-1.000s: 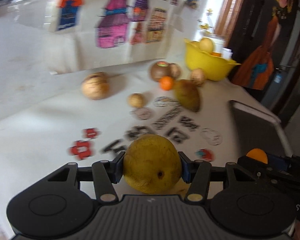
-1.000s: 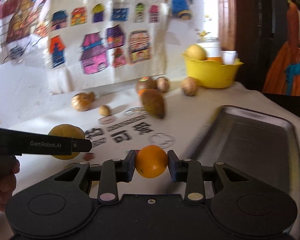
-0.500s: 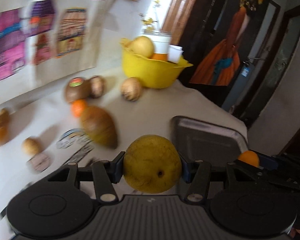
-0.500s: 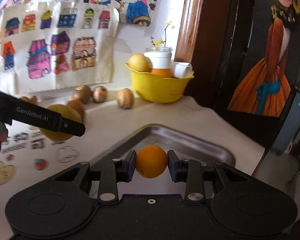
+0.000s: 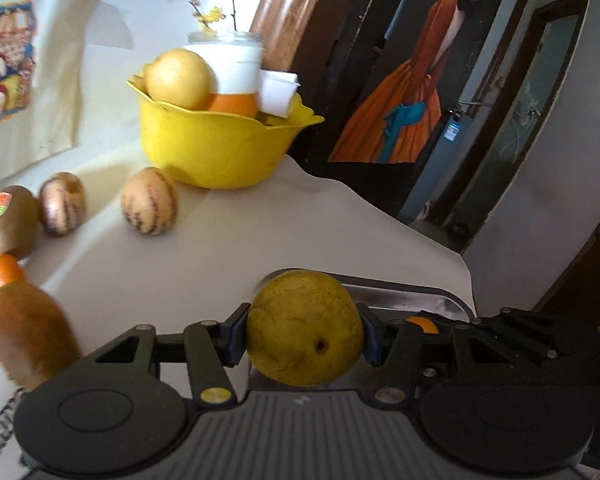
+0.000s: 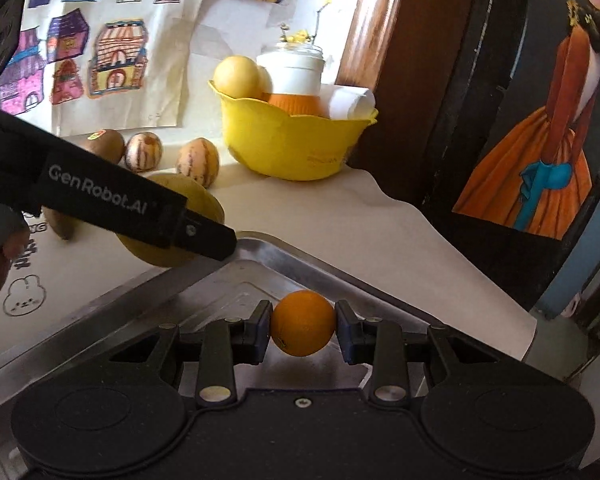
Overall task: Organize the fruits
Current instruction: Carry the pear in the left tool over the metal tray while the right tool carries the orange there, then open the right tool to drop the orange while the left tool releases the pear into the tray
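Observation:
My left gripper [image 5: 304, 334] is shut on a yellow-green pear [image 5: 305, 328] and holds it above the near left edge of the metal tray [image 5: 404, 296]. My right gripper [image 6: 303, 330] is shut on a small orange [image 6: 303, 328] over the inside of the tray [image 6: 284, 256]. In the right wrist view the left gripper's finger [image 6: 112, 196] covers part of the pear [image 6: 196, 200]. In the left wrist view a bit of the orange [image 5: 422, 325] shows to the right.
A yellow bowl [image 5: 216, 148] with fruit, a jar and rolled paper stands at the back. Two striped melons [image 5: 150, 206], a kiwi [image 5: 8, 222], a small orange [image 5: 4, 272] and a brown fruit [image 5: 28, 332] lie on the white tablecloth. The table edge drops off on the right.
Both grippers have moved right, from over the printed cloth to over the tray, each still holding its fruit. The tray and bowl appear closer.

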Demonstrator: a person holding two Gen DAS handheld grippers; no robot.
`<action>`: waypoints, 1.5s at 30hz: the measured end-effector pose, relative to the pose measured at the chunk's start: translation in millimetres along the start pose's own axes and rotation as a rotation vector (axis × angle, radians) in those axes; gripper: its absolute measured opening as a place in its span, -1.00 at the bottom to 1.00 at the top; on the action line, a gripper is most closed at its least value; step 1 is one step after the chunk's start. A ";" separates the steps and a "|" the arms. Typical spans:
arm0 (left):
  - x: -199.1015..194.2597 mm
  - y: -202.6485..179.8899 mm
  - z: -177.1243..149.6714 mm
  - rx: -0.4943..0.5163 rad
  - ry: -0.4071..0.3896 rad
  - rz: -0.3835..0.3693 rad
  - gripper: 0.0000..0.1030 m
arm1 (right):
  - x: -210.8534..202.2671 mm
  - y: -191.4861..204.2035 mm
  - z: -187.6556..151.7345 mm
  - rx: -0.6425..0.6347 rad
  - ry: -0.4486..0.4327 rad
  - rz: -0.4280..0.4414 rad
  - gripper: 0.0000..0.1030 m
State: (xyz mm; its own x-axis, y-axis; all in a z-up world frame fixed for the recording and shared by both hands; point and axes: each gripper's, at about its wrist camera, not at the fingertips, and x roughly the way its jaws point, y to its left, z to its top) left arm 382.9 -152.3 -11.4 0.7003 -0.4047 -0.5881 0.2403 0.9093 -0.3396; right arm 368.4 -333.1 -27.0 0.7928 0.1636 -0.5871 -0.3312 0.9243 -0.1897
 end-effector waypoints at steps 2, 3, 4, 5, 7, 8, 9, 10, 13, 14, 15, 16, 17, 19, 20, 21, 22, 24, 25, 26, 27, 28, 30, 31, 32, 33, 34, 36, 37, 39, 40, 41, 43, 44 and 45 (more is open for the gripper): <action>4.9 -1.0 -1.4 0.004 0.008 -0.009 0.13 | 2.8 0.3 -1.3 -0.003 0.006 -0.002 -0.31; 7.6 -1.4 -1.5 0.008 0.012 -0.010 0.13 | 4.5 0.8 -1.9 -0.008 0.012 -0.005 -0.31; 9.8 -1.6 -2.0 0.011 0.017 -0.012 0.13 | 5.1 1.2 -1.9 -0.010 0.016 -0.006 -0.31; 11.3 -1.9 -2.8 0.015 0.022 -0.016 0.13 | 6.4 1.1 -2.1 -0.009 0.022 -0.006 -0.31; 11.7 -4.5 -3.8 0.032 0.018 -0.014 0.13 | 6.4 1.8 -2.3 -0.010 0.024 -0.011 -0.31; 10.7 -5.7 -3.8 0.039 0.017 -0.015 0.13 | 6.5 2.2 -2.0 -0.013 0.023 -0.013 -0.31; 11.9 -6.9 -3.2 0.046 0.018 -0.018 0.13 | 6.9 2.8 -1.9 -0.016 0.024 -0.014 -0.31; 12.2 -8.2 -3.5 0.053 0.022 -0.020 0.13 | 6.8 2.8 -2.2 -0.017 0.026 -0.014 -0.31; 13.2 -11.8 -4.1 0.077 0.024 -0.009 0.13 | 8.2 2.9 -1.8 -0.012 0.036 -0.013 -0.31; 13.7 -12.4 -4.3 0.082 0.026 -0.006 0.13 | 8.1 3.0 -1.7 -0.012 0.036 -0.014 -0.31; 13.7 -11.9 -4.7 0.084 0.028 -0.006 0.13 | 7.8 3.1 -1.2 -0.013 0.035 -0.016 -0.29; 14.4 -11.9 -4.5 0.087 0.032 -0.005 0.14 | 7.2 3.5 -0.9 -0.014 0.031 -0.020 -0.28; 15.2 -11.6 -4.3 0.086 0.035 -0.005 0.14 | 6.5 3.5 -0.3 -0.015 0.029 -0.022 -0.28; 15.6 -11.0 -4.5 0.082 0.033 -0.005 0.14 | 5.1 4.0 -0.3 -0.014 0.029 -0.021 -0.23; 15.6 -10.9 -4.5 0.082 0.032 -0.006 0.14 | 4.9 4.2 -1.0 -0.012 0.031 -0.021 -0.22; 16.3 -11.2 -4.2 0.082 0.032 -0.007 0.13 | 4.8 4.4 -2.0 -0.010 0.034 -0.021 -0.20; 15.9 -10.6 -4.5 0.079 0.031 -0.011 0.14 | 4.4 4.5 -2.9 -0.009 0.037 -0.022 -0.17; 13.5 -10.5 -4.8 0.079 0.019 -0.016 0.19 | 1.7 4.3 -5.0 -0.001 0.036 -0.027 -0.09; 11.4 -10.7 -4.6 0.081 0.011 -0.016 0.27 | 0.0 3.8 -5.6 0.004 0.034 -0.031 -0.04; 9.1 -11.1 -4.5 0.085 0.005 -0.023 0.32 | -2.1 3.0 -6.5 0.013 0.032 -0.034 -0.02; 6.5 -11.6 -4.5 0.087 -0.001 -0.028 0.41 | -4.4 2.3 -7.4 0.024 0.030 -0.035 0.03; 3.8 -12.4 -4.9 0.088 -0.005 -0.032 0.45 | -7.2 1.8 -8.8 0.037 0.030 -0.036 0.07; -1.3 -12.8 -6.4 0.081 -0.009 -0.038 0.47 | -14.1 1.5 -11.7 0.066 0.031 -0.038 0.14; -4.3 -12.3 -7.5 0.073 -0.010 -0.043 0.50 | -18.1 2.0 -13.1 0.077 0.030 -0.039 0.20; -8.1 -11.7 -8.7 0.061 -0.012 -0.043 0.52 | -23.0 2.5 -14.4 0.090 0.030 -0.039 0.22; -11.6 -11.2 -9.6 0.050 -0.016 -0.041 0.55 | -27.7 3.3 -15.5 0.098 0.027 -0.040 0.29; -16.4 -10.6 -10.5 0.039 -0.021 -0.042 0.57 | -33.3 4.4 -16.6 0.106 0.023 -0.043 0.37; -30.1 -10.5 -12.1 0.027 -0.037 -0.040 0.63 | -46.8 6.4 -17.3 0.126 0.011 -0.046 0.46; -39.7 -11.0 -13.7 0.028 -0.050 -0.034 0.68 | -53.2 7.4 -17.3 0.136 0.004 -0.045 0.53; -57.6 -11.5 -16.4 0.030 -0.072 -0.023 0.78 | -68.9 10.2 -16.3 0.154 -0.014 -0.047 0.62; -68.0 -11.6 -18.1 0.030 -0.082 -0.016 0.85 | -78.6 12.4 -15.7 0.162 -0.026 -0.047 0.67; -80.5 -11.4 -20.8 0.026 -0.097 -0.007 0.89 | -87.8 14.4 -15.1 0.170 -0.037 -0.048 0.70; -103.2 -10.9 -25.5 0.011 -0.124 0.008 0.98 | -107.5 19.1 -13.8 0.187 -0.059 -0.047 0.83; -114.1 -10.9 -27.8 0.007 -0.132 0.016 0.99 | -118.1 22.3 -13.6 0.194 -0.069 -0.045 0.86; -125.4 -11.3 -30.8 0.006 -0.137 0.029 0.99 | -128.7 25.2 -13.2 0.200 -0.077 -0.046 0.88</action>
State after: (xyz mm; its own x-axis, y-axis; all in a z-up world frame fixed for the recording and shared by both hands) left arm 271.7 -114.8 43.6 0.7917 -0.3620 -0.4920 0.2224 0.9210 -0.3199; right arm 251.2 -335.4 33.4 0.8439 0.1383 -0.5184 -0.1918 0.9801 -0.0507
